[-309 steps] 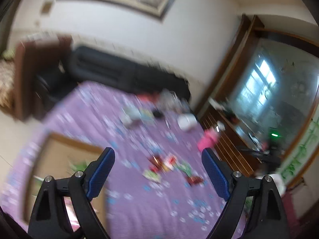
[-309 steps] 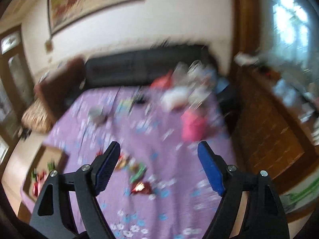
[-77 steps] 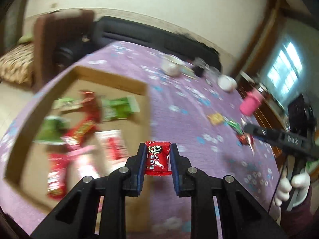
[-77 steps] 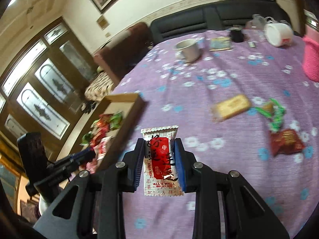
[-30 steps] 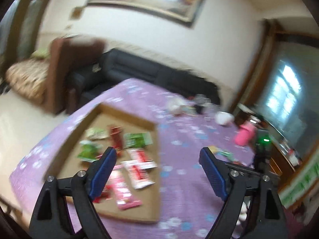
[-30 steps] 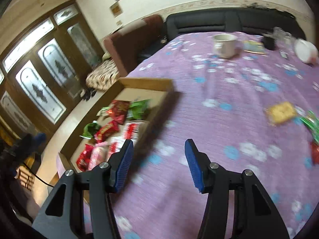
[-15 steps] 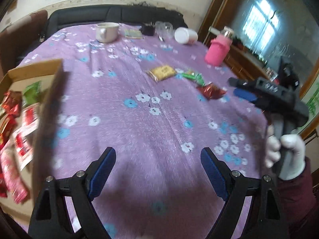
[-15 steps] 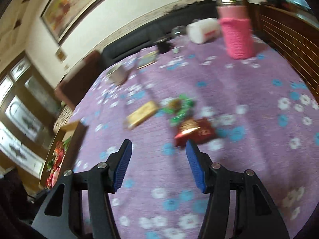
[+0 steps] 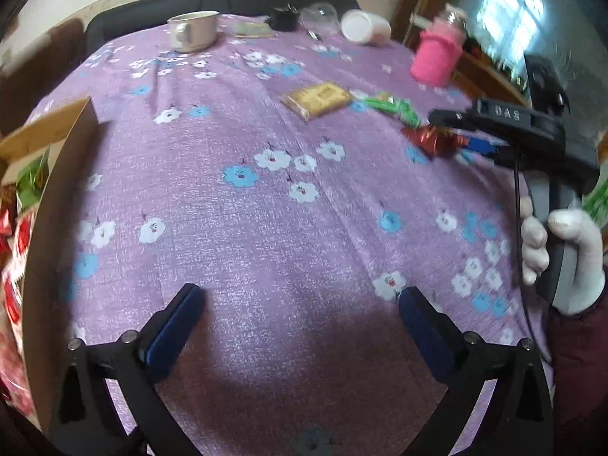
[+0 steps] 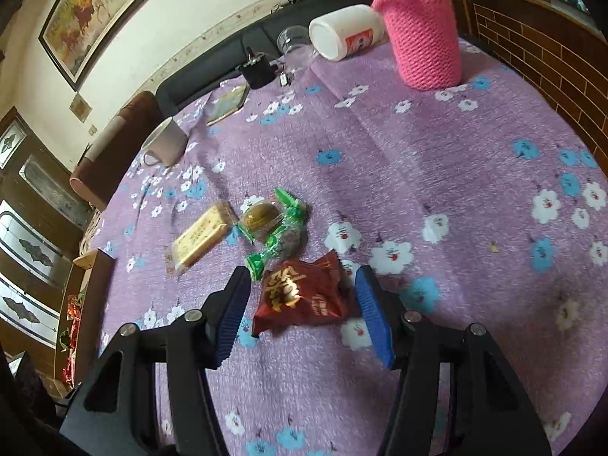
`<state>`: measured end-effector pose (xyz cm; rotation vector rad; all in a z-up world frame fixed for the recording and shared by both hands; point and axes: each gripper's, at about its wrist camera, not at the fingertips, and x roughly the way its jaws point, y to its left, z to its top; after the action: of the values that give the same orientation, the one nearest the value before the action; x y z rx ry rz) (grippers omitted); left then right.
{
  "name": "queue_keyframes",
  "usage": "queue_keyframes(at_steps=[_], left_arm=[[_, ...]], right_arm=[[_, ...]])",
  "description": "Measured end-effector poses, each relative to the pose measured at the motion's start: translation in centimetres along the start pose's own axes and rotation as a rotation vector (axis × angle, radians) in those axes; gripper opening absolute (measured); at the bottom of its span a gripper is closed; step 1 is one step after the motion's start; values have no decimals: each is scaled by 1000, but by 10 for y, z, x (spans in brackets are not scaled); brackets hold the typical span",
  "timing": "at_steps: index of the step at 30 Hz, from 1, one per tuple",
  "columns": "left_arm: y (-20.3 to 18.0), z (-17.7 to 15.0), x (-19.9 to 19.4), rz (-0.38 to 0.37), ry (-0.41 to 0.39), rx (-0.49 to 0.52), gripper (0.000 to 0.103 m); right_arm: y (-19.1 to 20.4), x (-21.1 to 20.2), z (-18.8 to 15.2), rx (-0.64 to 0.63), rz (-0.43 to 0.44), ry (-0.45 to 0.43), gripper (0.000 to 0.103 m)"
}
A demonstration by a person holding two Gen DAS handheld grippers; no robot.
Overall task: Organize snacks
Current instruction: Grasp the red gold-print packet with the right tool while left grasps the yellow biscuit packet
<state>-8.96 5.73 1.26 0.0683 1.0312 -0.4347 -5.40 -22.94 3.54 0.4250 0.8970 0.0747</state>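
My right gripper is open, its jaws on either side of a dark red snack packet lying on the purple tablecloth. Beyond it lie two green-wrapped snacks and a yellow biscuit pack. My left gripper is open and empty over bare cloth near the front edge. In the left wrist view the biscuit pack, the green snacks and the red packet lie far right, with the right gripper at the red packet. The cardboard box with snacks stands at the left.
A pink knitted bottle, a white jar on its side, a clear glass, a black object, a booklet and a white mug stand at the table's far side. A dark sofa lies beyond. Brick wall at right.
Both grippers dropped their snacks in the box and swung right. My right gripper has come down around the dark red packet; my left has come lower over the cloth.
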Motion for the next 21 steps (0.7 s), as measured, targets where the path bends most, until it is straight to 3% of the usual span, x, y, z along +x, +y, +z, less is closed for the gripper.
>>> queue_keyframes(at_steps=[4, 7, 9, 14, 16, 21], left_arm=[[-12, 0, 6, 71, 39, 77, 102], [-10, 9, 7, 51, 57, 58, 102], [-5, 25, 7, -9, 56, 27, 96], [-19, 84, 11, 13, -57, 150, 96], [-23, 107, 26, -13, -61, 192, 96], [-38, 139, 63, 47, -58, 285, 96]], right_arm=[[9, 7, -6, -70, -27, -1, 65], [15, 10, -7, -117, -38, 3, 65], [16, 11, -7, -133, -59, 3, 47], [5, 4, -5, -72, 19, 2, 39], [0, -1, -5, -54, 46, -10, 38], [-6, -3, -7, -26, 83, 0, 38]])
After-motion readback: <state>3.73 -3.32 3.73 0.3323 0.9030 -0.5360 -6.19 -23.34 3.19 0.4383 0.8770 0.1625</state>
